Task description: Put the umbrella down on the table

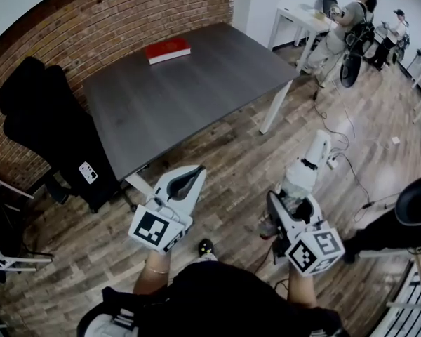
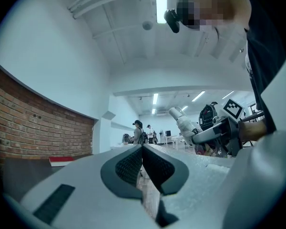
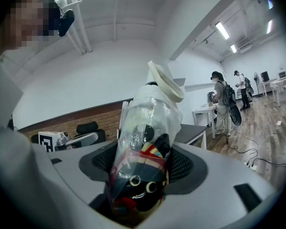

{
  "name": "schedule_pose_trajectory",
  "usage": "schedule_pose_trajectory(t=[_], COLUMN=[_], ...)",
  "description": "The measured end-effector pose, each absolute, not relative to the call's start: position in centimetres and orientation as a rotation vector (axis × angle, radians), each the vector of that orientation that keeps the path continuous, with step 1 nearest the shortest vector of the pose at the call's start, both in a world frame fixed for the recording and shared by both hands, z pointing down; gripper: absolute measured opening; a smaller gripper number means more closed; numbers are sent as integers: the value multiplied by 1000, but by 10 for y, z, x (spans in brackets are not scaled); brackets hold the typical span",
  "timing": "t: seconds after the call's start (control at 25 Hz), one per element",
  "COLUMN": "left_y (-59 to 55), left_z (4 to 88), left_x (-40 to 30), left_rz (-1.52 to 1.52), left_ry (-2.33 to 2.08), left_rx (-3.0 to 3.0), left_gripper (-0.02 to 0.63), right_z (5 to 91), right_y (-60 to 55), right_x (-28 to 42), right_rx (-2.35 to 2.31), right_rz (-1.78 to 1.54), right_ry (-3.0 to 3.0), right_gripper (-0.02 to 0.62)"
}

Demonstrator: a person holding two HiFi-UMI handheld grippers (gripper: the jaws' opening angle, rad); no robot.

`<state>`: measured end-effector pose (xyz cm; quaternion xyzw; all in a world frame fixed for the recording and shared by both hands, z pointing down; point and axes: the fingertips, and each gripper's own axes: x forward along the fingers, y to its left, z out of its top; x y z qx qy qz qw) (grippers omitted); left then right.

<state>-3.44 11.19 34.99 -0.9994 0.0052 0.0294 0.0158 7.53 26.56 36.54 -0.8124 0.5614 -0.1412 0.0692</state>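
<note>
The right gripper clamps the folded umbrella over the wood floor, on the near side of the grey table and well apart from it. Clear wrap blurs its print and the jaws hide its lower end. The left gripper is clenched on nothing. A red book lies at the table's far edge

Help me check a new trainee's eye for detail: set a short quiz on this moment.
1. True or false: the left gripper is shut with nothing between its jaws.
2. What does the right gripper grip? A a mug; B a folded umbrella in a clear sleeve; C a screwdriver.
3. Fill in: the one thing lying on the table is a red ____.
Key: 1 true; 2 B; 3 book.
</note>
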Motion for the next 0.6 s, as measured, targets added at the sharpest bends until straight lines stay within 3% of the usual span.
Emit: schedule_pose_trajectory(t=[0.6], left_y=[41], left_z=[352], left_x=[-22], left_rz=[183], left_ry=[10], left_rx=[-3092], left_gripper=[3], right_z=[379], right_y=[196], right_x=[88], right_rx=[-2473], right_rz=[-454], right_ry=[1695], right_gripper=[295])
